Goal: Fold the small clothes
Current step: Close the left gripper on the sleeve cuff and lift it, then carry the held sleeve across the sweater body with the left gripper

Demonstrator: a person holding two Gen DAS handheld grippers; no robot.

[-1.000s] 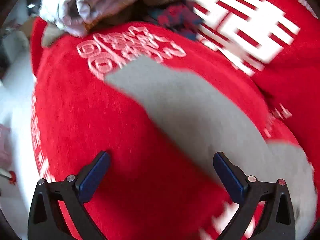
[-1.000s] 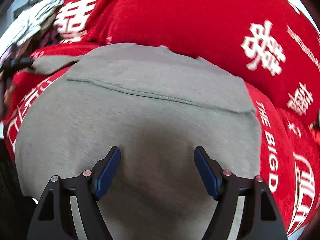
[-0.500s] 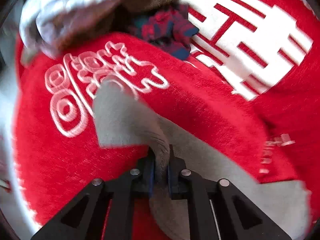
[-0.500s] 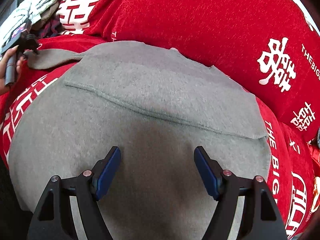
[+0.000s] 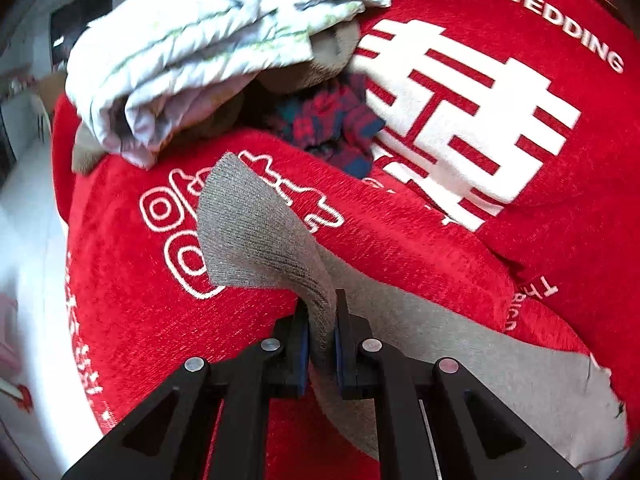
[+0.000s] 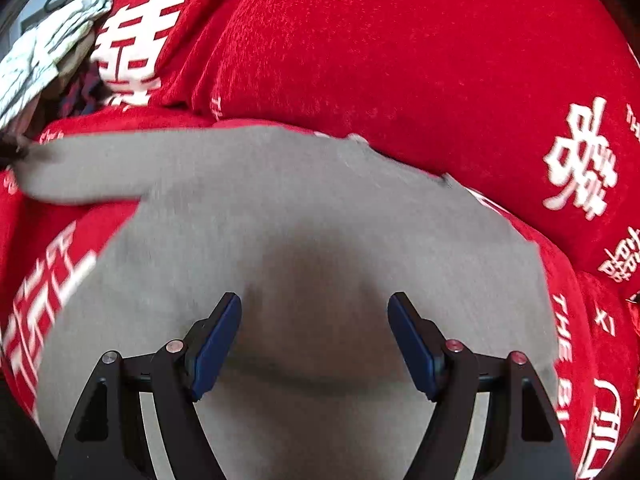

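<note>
Left gripper pinches grey garment, pads half-buried

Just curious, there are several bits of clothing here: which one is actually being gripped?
The grey knit garment: the left gripper pinches its sleeve, lifted off the red cover. The white crumpled cloth and plaid piece lie untouched behind.

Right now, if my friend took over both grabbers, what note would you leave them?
Left gripper: shut on a narrow end of the grey garment, with the tip flopping past the jaws.
Right gripper: open above the garment's wide middle, gripping nothing.
The garment lies spread on the red cushions. A white crumpled cloth and a plaid cloth are piled behind it.
Done: one end picked up.
Left: no fold shows yet; probably carry that end over the middle, then fold the pile.
</note>
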